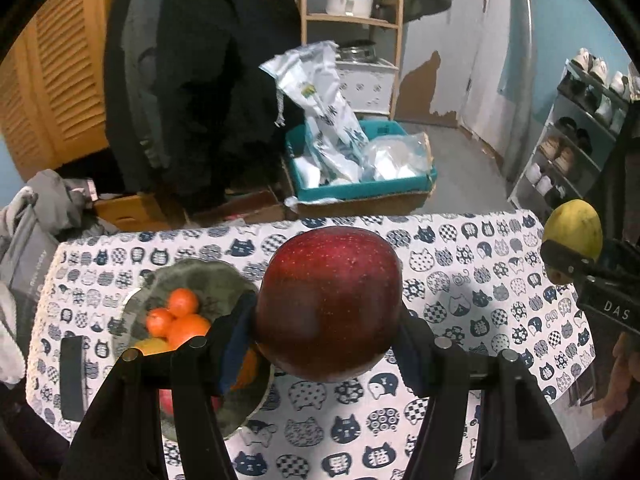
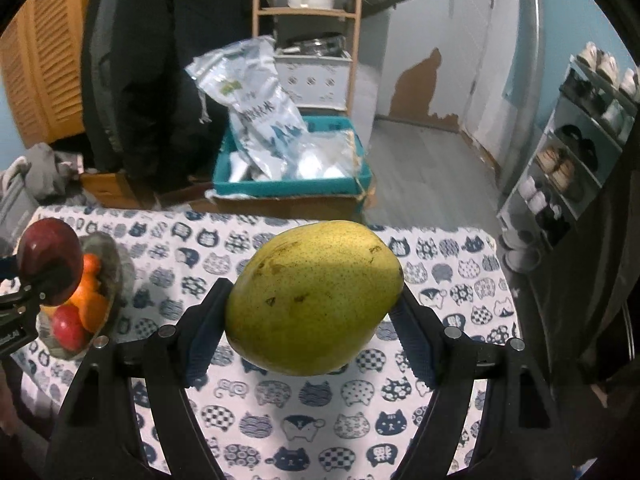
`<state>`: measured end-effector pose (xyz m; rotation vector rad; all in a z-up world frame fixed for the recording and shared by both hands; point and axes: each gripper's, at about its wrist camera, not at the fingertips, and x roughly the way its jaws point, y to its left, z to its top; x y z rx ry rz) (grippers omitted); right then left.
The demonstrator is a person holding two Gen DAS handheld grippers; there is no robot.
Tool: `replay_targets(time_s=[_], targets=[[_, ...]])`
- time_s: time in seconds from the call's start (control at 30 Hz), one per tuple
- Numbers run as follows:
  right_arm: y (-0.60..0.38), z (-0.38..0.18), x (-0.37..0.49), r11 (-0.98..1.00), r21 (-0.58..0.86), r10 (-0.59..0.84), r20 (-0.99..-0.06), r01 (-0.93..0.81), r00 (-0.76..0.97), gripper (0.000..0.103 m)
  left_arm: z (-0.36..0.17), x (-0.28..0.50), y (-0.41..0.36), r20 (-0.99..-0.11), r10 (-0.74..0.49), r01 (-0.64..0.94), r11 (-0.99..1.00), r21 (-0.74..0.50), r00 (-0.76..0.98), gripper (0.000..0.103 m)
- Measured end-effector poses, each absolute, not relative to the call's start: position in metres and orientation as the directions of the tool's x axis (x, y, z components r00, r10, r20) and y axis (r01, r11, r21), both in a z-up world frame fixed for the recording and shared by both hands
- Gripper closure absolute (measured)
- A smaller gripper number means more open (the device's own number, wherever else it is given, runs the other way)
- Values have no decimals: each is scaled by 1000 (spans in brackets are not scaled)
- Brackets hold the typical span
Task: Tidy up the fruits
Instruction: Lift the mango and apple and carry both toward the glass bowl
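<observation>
A red apple (image 1: 328, 304) is clamped between the pads of the left tool (image 1: 326, 332), held above the worktop (image 1: 460, 280) with its cat-print cloth. A yellow-green mango (image 2: 314, 298) is clamped in the right tool (image 2: 310, 320), also above the cloth. At the left, a bowl (image 1: 208, 276) holds oranges (image 1: 182, 316) and another red fruit.

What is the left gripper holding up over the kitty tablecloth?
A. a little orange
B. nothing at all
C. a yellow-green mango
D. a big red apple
D. The left gripper is clamped on a big red apple, lifted clear of the cat-print tablecloth; the yellow-green mango sits in the right gripper, and the oranges lie in the bowl.
</observation>
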<state>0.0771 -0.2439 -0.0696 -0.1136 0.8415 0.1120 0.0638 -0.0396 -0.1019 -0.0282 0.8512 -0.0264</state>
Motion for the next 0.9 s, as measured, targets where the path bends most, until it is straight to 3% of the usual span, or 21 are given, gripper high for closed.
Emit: replay_targets(time_s=[0.53, 0.9], targets=[[-171, -49, 78, 963, -55, 144, -722, -264, 677, 25, -78, 34, 32, -712, 62, -122, 992, -33, 699, 38], [-112, -65, 95, 939, -6, 225, -743, -343, 630, 25, -96, 32, 88, -731, 133, -220, 975, -24, 670, 38]])
